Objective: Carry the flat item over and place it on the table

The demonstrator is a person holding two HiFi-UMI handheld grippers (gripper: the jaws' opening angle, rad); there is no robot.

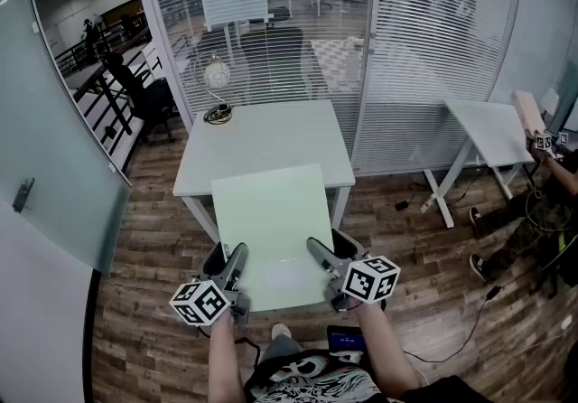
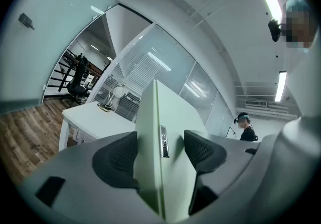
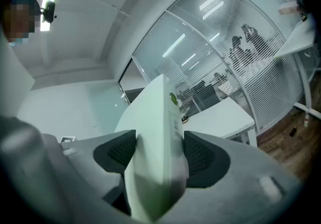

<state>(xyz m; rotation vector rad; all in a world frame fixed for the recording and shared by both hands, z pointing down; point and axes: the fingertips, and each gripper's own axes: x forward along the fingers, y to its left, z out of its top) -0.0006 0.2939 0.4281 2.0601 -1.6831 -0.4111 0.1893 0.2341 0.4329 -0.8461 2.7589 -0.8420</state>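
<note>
Wood-plank floor [image 1: 135, 338] — glass walls [image 1: 528, 22] hung with white blinds [image 1: 433, 58].

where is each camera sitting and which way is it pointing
Head view: on the person's head, looking steeply down at the pale green panel and white table; forearms, left gripper and right gripper show.
Left gripper view: on the left gripper, along its jaws, clamped on the panel's edge, toward the table; person's head upper right.
Right gripper view: on the right gripper, along its jaws, clamped on the opposite edge; head upper left.
Shared: all three show panel and table.
</note>
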